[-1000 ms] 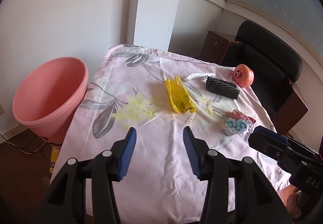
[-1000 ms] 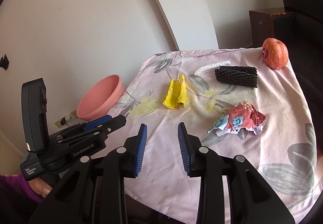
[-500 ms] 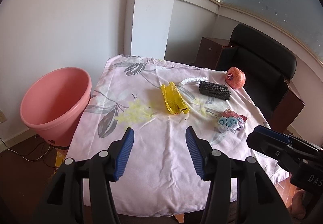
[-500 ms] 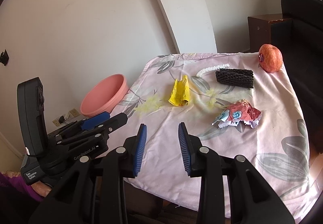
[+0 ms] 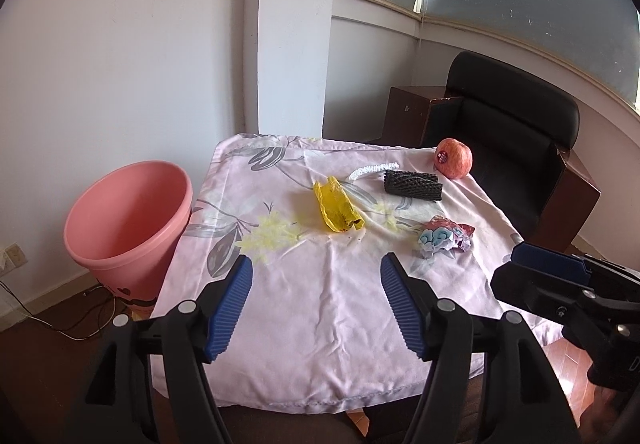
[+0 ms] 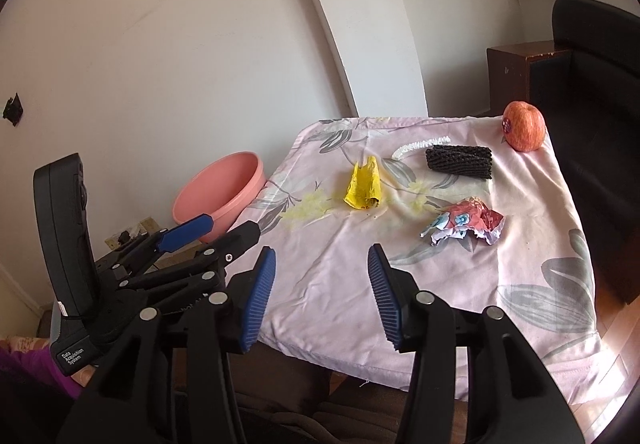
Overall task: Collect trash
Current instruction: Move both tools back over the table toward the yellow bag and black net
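On the pink flowered tablecloth [image 5: 320, 304] lie a crumpled yellow wrapper [image 5: 336, 206], a black foam net sleeve [image 5: 413, 185], a white foam strip [image 5: 372, 170] and a crumpled red and blue paper [image 5: 444, 238]. A pink bin [image 5: 124, 228] stands on the floor left of the table. My left gripper [image 5: 316, 304] hovers over the table's near edge, its jaws opening with nothing between them. My right gripper [image 6: 320, 292] hangs at the near edge too, jaws opening and empty. The same yellow wrapper [image 6: 363, 186] and red and blue paper [image 6: 466, 224] lie well ahead of it.
A red apple [image 5: 454, 157] sits at the table's far right corner. A black chair [image 5: 516, 132] and a brown cabinet [image 5: 408, 112] stand behind and to the right. A white pillar [image 5: 296, 28] rises behind the table. Cables trail on the floor by the bin.
Both grippers have drawn back and up from the table, so the whole cloth and its near edge show. Both pairs of jaws stand wider apart than before.
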{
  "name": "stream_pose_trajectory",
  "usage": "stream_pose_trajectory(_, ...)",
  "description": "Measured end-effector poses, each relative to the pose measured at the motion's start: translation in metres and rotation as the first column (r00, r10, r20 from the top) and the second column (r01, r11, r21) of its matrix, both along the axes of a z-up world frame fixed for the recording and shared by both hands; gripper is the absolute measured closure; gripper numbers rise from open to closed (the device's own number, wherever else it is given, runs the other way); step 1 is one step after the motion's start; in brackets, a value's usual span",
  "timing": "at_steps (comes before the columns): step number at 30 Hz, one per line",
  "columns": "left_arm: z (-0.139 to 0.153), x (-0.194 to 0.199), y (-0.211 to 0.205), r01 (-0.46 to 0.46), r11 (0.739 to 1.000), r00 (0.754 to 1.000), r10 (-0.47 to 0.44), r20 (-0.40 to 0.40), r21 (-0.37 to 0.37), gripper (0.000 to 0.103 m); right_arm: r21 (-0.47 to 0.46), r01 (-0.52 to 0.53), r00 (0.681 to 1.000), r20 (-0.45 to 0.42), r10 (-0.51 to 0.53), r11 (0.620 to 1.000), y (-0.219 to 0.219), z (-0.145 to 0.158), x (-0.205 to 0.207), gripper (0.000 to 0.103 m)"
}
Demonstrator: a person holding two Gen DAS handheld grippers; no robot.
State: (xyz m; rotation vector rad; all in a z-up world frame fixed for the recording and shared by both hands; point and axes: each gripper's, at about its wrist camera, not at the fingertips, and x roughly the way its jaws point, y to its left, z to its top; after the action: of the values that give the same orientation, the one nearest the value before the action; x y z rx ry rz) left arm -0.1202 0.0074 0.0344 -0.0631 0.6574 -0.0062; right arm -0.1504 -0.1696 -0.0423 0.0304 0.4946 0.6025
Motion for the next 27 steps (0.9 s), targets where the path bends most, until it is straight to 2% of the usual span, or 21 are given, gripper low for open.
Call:
stream_pose_trajectory(4,0.000,-0.005,0.002,0.003,1.000,1.000,-0.003,-0.008,-0.015,0.033,-0.033,-0.028,0.999,0.029,0.029,0.999,0.006,0.001,-0.013,0.054)
stream_pose_trajectory(7,-0.005,0.001,0.004,0.003,1.000,0.999,-0.004,-0.037,-0.031,0.033,-0.022,-0.038,0.999,0.022,0.038,0.999,0.005,0.000,-0.010,0.054)
stream_pose_trajectory(13,-0.022,0.024,0.005,0.032,0.996,0.994,-0.041,-0.105,-0.089,0.033,0.004,-0.025,0.998,-0.053,0.025,1.000,-0.002,-0.008,0.014,0.054)
stream_pose_trajectory(20,-0.045,0.051,0.004,0.056,0.992,0.979,-0.076,-0.188,-0.110,0.033,0.043,-0.016,0.991,-0.131,0.022,0.999,-0.006,-0.021,0.044,0.054)
stream_pose_trajectory(27,-0.058,0.079,0.015,0.005,0.992,0.971,-0.035,-0.238,-0.124,0.033,0.041,-0.018,0.976,-0.214,0.027,0.999,-0.007,-0.036,0.083,0.054)
